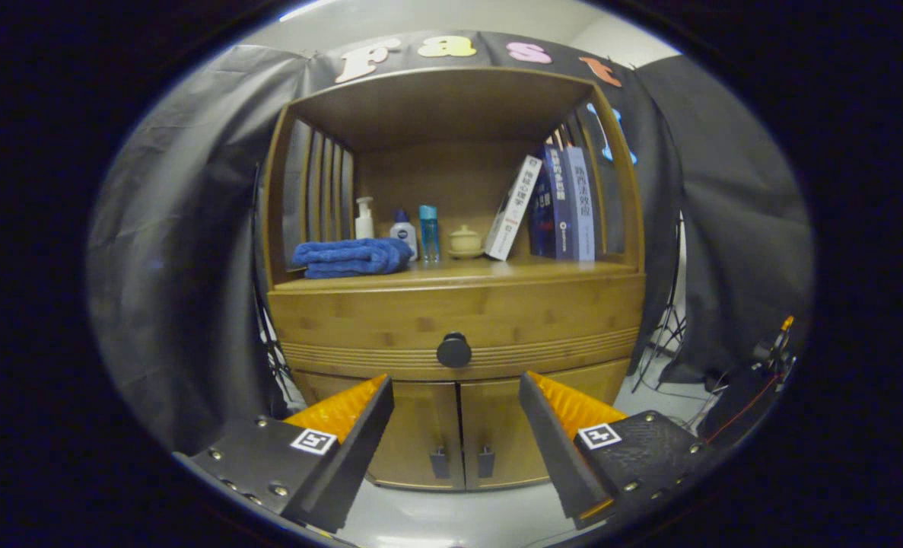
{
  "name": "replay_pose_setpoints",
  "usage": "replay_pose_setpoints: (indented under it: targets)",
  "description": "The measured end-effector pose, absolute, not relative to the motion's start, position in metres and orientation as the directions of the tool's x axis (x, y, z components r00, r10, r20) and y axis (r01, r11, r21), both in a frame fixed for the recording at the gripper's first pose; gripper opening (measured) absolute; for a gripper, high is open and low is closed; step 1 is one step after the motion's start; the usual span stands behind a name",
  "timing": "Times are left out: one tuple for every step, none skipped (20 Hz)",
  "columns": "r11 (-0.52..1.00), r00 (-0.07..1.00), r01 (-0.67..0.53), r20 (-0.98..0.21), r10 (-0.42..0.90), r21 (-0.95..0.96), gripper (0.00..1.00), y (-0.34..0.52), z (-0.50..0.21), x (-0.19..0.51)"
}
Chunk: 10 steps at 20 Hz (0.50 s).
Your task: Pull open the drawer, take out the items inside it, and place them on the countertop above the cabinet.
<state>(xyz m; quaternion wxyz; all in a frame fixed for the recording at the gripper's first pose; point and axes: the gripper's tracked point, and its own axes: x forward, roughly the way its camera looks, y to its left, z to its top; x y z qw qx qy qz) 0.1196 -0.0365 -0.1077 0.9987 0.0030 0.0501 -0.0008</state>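
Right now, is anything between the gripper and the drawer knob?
No. In the gripper view the open gripper sits short of the drawer knob, with bare space between.

Tool held level, its 2 fingers spread wide apart w/ nothing gripped btwn them.

Your gripper hangs with its fingers spread wide, holding nothing — the drawer sits shut just ahead, its round knob at twelve o'clock between the fingertips. On the countertop beyond: a folded blue towel at eleven, bottles and a small lidded pot at twelve, books at one.
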Motion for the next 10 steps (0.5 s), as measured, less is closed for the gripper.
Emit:
replay_pose_setpoints:
  targets:
    - [1.0, 0.995, 0.008, -0.103, -0.008, 0.008, 0.99, -0.04, -0.112, 0.134]
    - [1.0, 0.995, 0.005, -0.103, -0.005, 0.006, 0.99, -0.04, -0.116, 0.147]
    - [1.0, 0.995, -0.007, -0.1, 0.006, -0.011, 0.99, -0.037, -0.117, 0.161]
    - [0.999, 0.995, -0.008, -0.096, 0.005, -0.032, 0.99, -0.038, -0.118, 0.174]
    - [0.999, 0.996, -0.015, -0.09, 0.011, -0.041, 0.99, -0.036, -0.117, 0.187]
    - [0.998, 0.997, -0.024, -0.078, 0.019, -0.053, 0.99, -0.032, -0.115, 0.199]
    - [0.997, 0.997, -0.034, -0.068, 0.03, -0.065, 0.99, -0.027, -0.112, 0.21]
    - [0.996, 0.997, -0.047, -0.071, 0.041, -0.082, 0.99, -0.022, -0.115, 0.219]
    - [0.994, 0.996, -0.048, -0.084, 0.04, -0.096, 0.99, -0.02, -0.12, 0.224]
    - [0.993, 0.997, -0.028, -0.079, 0.019, -0.114, 0.91, -0.022, -0.122, 0.234]
